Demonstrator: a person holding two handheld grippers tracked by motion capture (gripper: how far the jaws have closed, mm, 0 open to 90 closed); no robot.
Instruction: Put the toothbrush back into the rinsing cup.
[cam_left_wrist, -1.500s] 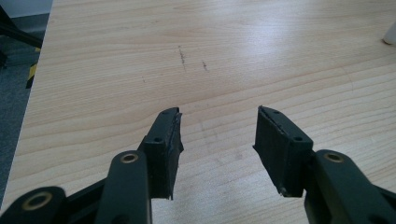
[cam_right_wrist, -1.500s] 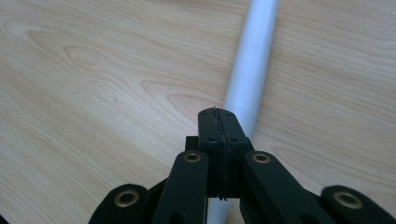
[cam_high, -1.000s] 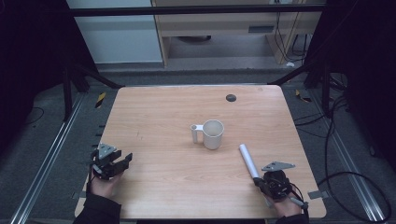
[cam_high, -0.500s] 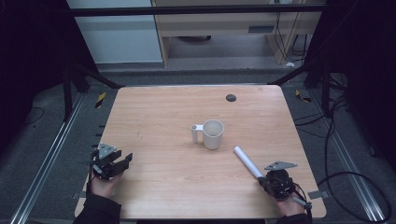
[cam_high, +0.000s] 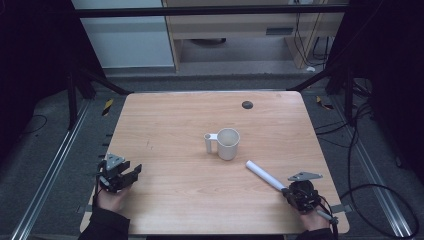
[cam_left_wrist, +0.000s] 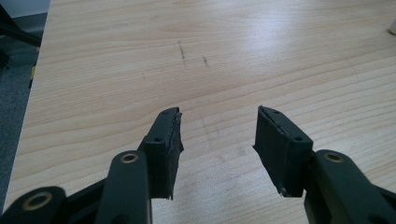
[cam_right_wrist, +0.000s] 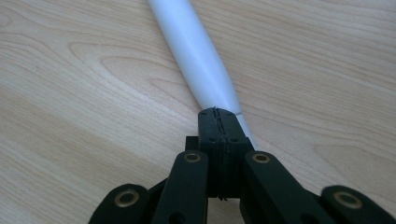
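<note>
Right gripper (cam_high: 287, 190) sits at the near right corner of the table (cam_high: 165, 125), and the white tube (cam_high: 265, 175) runs out from its tips, slanting up and left toward the white mug (cam_high: 227, 144), its far end near the mug without touching it. In the right gripper view the jaws are pressed together at the tube's (cam_right_wrist: 196, 56) near end, where it narrows; they look clamped on that thin end, though the pads hide the exact contact. The tube hangs just above the wood or rests on it, hard to say which.

Against the frame a second ago, the tube has swung: its far end now lies further left and closer to the mug, and the gripper has slid slightly toward the table's near edge. The mug has not budged.

Left gripper (cam_high: 127, 175) stays parked at the near left edge, hand (cam_high: 111, 199) below it, jaws spread wide over bare wood with nothing between them.
</note>
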